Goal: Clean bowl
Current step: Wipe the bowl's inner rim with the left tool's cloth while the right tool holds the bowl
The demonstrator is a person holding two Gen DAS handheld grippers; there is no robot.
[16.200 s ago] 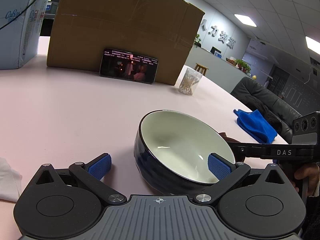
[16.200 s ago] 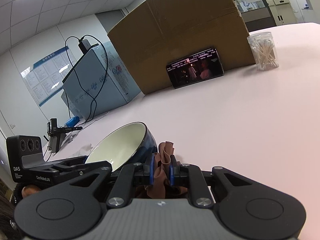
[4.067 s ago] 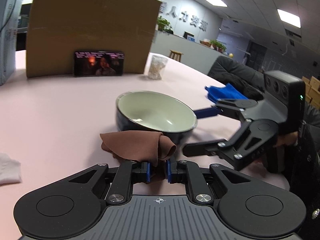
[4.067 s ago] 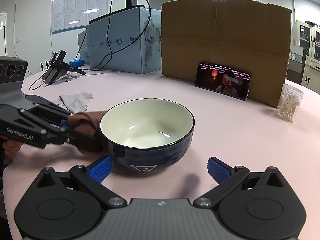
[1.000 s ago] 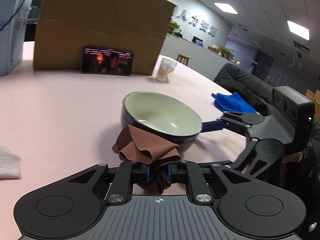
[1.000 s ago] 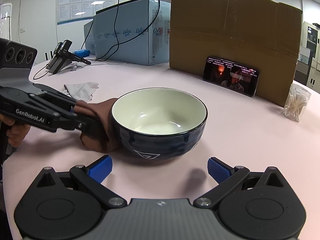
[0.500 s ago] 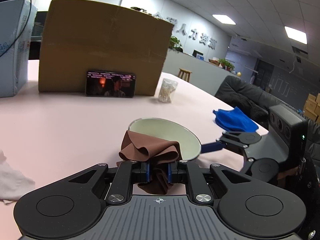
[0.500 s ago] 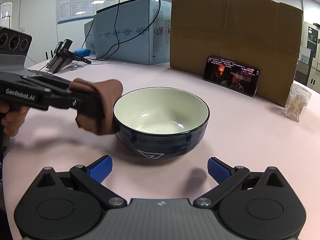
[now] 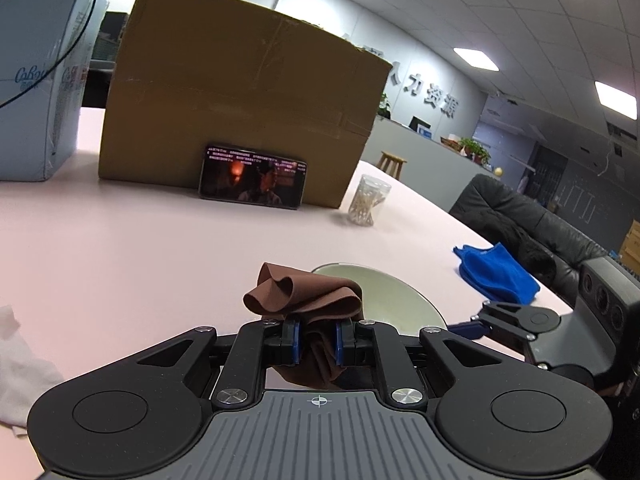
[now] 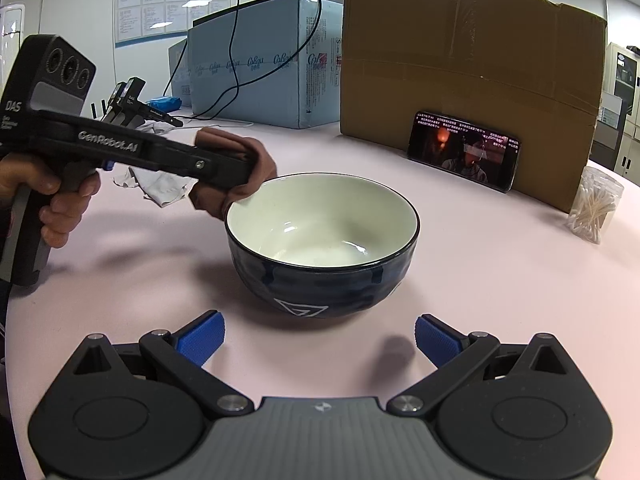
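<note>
A dark blue bowl [image 10: 320,280] with a cream inside stands upright on the pink table [image 10: 500,288]. It also shows in the left wrist view [image 9: 396,300], partly hidden by the cloth. My left gripper [image 9: 316,344] is shut on a brown cloth [image 9: 308,296] and holds it above the bowl's left rim; the cloth also shows in the right wrist view [image 10: 260,164]. My right gripper [image 10: 318,336] is open and empty, just in front of the bowl, apart from it.
A big cardboard box [image 10: 472,56] with a phone [image 10: 464,150] leaning on it stands at the back. A jar of cotton swabs [image 10: 596,204] is at the right. A blue cloth [image 9: 496,276], a white cloth [image 10: 160,188] and a blue carton [image 10: 260,64] lie around.
My left gripper has risen with the brown cloth from beside the bowl's left wall to above its rim. The right gripper and bowl have stayed put.
</note>
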